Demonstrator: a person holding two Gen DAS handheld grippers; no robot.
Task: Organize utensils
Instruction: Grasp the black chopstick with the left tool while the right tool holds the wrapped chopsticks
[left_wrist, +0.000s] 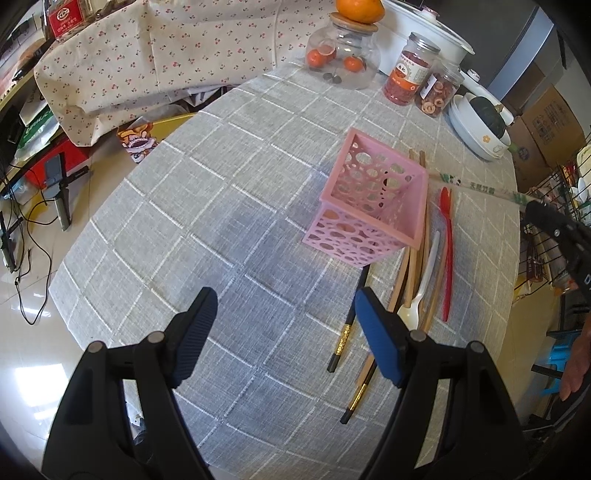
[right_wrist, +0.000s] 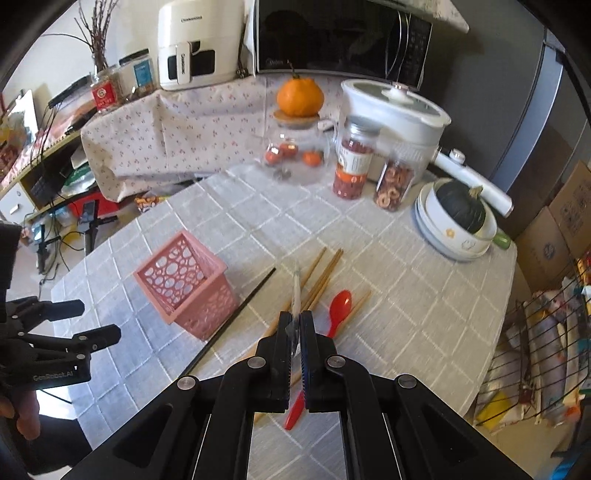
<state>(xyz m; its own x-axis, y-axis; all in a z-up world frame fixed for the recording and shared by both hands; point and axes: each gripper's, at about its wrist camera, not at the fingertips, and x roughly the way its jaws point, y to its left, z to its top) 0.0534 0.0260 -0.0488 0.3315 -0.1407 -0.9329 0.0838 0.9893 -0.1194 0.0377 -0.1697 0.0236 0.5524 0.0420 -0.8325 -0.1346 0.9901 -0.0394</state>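
Surface: round table under a grey checked tablecloth (left_wrist: 221, 206), bare across its near half.
Far edge: glass jar (right_wrist: 295, 155) with a large orange (right_wrist: 300, 96) on its lid, two clear snack jars, a white lidded pot (right_wrist: 395, 118), stacked bowls (right_wrist: 454, 236) holding a dark green squash.
Room: microwave (right_wrist: 343, 37) and a white appliance on a shelf draped in floral cloth; cables and a small tripod on the glossy floor; cardboard boxes and a wire rack to the right.
Holder: pink perforated basket (left_wrist: 369, 206), upright, empty, left of the utensils and just beside them.
Utensils: wooden chopsticks (right_wrist: 321, 277), black chopsticks (left_wrist: 347, 332), red spoon (right_wrist: 338, 308), white spoon (left_wrist: 417, 295), lying loose together on the cloth.
Right gripper (right_wrist: 295, 325): clamped tight on a thin pale wrapped utensil (right_wrist: 296, 291), raised above the pile; basket off to the left of the jaws.
Left gripper (left_wrist: 284, 314): spread wide, holding nothing, over bare cloth; basket ahead of the jaws, black chopsticks beside the right finger.
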